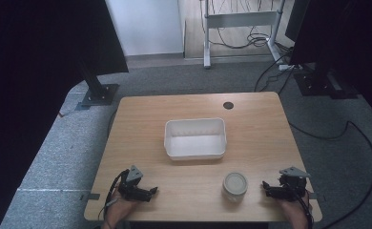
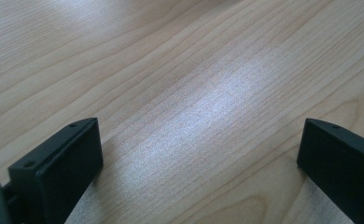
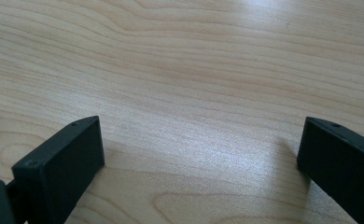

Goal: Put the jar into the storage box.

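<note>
A light wooden desk (image 1: pixel 141 119) carries a white rectangular plastic tub (image 1: pixel 195 138) at its middle, open side up, with nothing visible inside. Nearer the person and a little right of the tub stands a small clear jar (image 1: pixel 234 185) with a pale lid, apart from the tub. A dark round cable hole (image 1: pixel 228 105) sits close to the far edge of the desk.

The left gripper (image 1: pixel 148 191) rests at the near left corner of the desk, held by a hand (image 1: pixel 118 208) coming in from the bottom edge. Its jaws point right. In the left gripper view the two black jaws are spread wide with bare wood grain between them, holding nothing (image 2: pixel 199 154).

The right gripper (image 1: pixel 267 188) lies at the near right corner, its jaws pointing left toward the jar, near it but not touching. In the right gripper view its jaws are likewise released, wide apart over bare wood (image 3: pixel 201 154).

Beyond the desk lies grey carpet (image 1: pixel 184 78) with black cables (image 1: pixel 356 138) trailing on the right.
</note>
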### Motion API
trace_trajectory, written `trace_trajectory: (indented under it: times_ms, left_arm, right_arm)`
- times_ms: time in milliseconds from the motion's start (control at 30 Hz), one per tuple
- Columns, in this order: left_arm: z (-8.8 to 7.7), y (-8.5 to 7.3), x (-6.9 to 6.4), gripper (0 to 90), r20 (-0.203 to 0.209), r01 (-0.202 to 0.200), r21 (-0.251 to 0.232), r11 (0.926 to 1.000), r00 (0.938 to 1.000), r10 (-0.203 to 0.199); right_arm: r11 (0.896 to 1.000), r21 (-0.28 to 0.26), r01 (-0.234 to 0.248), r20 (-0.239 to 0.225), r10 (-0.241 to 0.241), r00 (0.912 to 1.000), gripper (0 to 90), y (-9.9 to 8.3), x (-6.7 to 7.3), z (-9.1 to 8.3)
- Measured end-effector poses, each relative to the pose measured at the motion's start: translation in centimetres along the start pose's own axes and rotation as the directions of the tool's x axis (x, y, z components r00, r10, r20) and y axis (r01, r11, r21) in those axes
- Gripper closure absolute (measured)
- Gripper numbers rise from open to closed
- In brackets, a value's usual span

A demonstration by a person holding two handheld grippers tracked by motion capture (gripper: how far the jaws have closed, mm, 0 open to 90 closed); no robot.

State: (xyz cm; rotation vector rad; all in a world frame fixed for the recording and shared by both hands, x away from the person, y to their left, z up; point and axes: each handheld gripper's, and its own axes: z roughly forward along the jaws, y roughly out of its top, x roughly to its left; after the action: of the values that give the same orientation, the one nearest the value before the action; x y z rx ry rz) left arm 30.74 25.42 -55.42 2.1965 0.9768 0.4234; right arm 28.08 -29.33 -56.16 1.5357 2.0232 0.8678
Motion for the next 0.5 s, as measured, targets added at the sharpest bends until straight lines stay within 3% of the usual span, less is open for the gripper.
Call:
trace_trajectory:
  times_ms: [500]
  left_arm:
    - [-0.11, 0.40, -0.81, 5.9, 0.011, -0.005, -0.013, 0.9999, 0.9999, 0.005]
  right_arm:
    - [1.000, -0.001, 0.001, -0.001, -0.001, 1.0000, 0.4, 0.00, 0.00, 0.00]
